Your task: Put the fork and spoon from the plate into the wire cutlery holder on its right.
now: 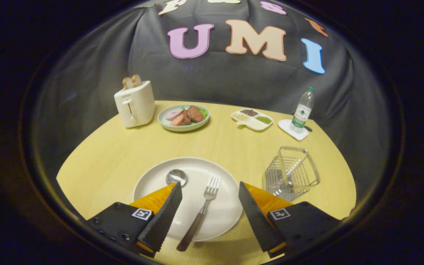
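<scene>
The hand-held gripper (210, 187) hangs low over the near side of the white plate (223, 217), its fingers spread wide apart and gripping nothing. One fork (201, 212) lies on the plate between the two fingers. Its long axis runs from about 7 o'clock to 1 o'clock: the dark handle points back toward the gripper and overhangs the plate's near rim, while the tines point away toward the far side of the counter (105, 162). One spoon (176, 177) lies on the plate too, at roughly 10 o'clock from the fork's tines; its bowl shows just beyond the left finger's tip, and its handle is hidden behind that finger, so its direction cannot be read.

One wire cutlery holder (291, 173) stands on the counter at 3 o'clock from the plate, just beside it and just beyond the right finger, with nothing visible inside it.

Farther off, at 11 o'clock from the plate, stands one toaster (134, 104) with two slices of bread in it. At 12 o'clock sits one plate of food (183, 117), at 1 o'clock one divided dish (252, 119), and at 2 o'clock one water bottle (302, 109) on a white coaster (293, 129).
</scene>
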The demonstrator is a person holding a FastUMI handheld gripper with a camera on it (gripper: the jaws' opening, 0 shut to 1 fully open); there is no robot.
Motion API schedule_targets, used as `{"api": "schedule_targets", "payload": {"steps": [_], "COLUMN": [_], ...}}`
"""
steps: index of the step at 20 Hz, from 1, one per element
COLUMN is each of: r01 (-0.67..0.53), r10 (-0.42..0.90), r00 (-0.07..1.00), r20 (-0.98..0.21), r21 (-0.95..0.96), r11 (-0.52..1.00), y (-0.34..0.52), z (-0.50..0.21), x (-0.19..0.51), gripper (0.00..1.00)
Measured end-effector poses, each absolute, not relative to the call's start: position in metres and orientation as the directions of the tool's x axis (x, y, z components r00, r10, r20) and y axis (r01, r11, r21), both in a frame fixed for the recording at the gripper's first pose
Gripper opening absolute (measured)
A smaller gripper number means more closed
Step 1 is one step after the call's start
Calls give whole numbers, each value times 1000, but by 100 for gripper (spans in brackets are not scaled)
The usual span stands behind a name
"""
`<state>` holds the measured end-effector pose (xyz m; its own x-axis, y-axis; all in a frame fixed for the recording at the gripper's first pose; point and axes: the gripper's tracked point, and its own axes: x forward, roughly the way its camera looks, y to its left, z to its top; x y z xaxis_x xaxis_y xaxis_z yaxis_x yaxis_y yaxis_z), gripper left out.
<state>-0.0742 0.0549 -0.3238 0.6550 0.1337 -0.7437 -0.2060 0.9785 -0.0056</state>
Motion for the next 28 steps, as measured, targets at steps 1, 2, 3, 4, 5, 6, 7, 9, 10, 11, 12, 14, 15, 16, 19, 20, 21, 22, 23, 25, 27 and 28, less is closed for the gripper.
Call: {"api": "schedule_targets", "payload": {"steps": [1, 2, 3, 4, 5, 6, 7, 9, 10, 11, 12, 14, 15, 16, 19, 20, 21, 22, 23, 25, 27, 28], "r01": [-213, -218, -226, -232, -240, -249, -255, -263, -266, -265, -263, -267, -269, -272, -273, -270, -267, -264, -261, -244, -241, -239], "r10": [136, 134, 135, 135, 135, 137, 136, 134, 136, 134, 130, 128, 126, 125, 129, 128, 131, 132, 135, 113, 107, 105], "r00": [642, 629, 615, 602, 590, 575, 559, 533, 519, 507, 500, 490, 483, 475, 454, 449, 445, 438, 430, 434, 414, 413], "r20": [-754, -766, -777, -787, -796, -807, -818, -836, -844, -851, -856, -863, -866, -871, -882, -884, -886, -889, -892, -894, -904, -905], "r21": [-6, -9, -10, -12, -14, -13, -14, -13, -8, -6, -7, -9, -10, -11, 0, 2, 8, 13, 20, 4, 5, 4], "r11": [977, 976, 974, 973, 971, 968, 967, 965, 964, 964, 965, 964, 963, 962, 962, 963, 964, 964, 965, 970, 970, 971], "y": [57, 57, 57, 58, 58, 60, 59, 59, 60, 59, 58, 58, 57, 57, 58, 58, 58, 58, 58, 52, 50, 49], "z": [-328, -333, -339, -345, -349, -354, -357, -365, -370, -371, -374, -376, -378, -380, -384, -385, -385, -386, -385, -388, -387, -385], "x": [-77, -80, -85, -88, -91, -95, -99, -104, -107, -109, -111, -112, -112, -113, -116, -117, -116, -117, -116, -111, -111, -112], "gripper": [99, 99, 99, 99, 98, 98, 98, 98, 98, 98, 92, 81, 76, 71, 52, 44, 39, 34, 29, 28, 12, 10]}}
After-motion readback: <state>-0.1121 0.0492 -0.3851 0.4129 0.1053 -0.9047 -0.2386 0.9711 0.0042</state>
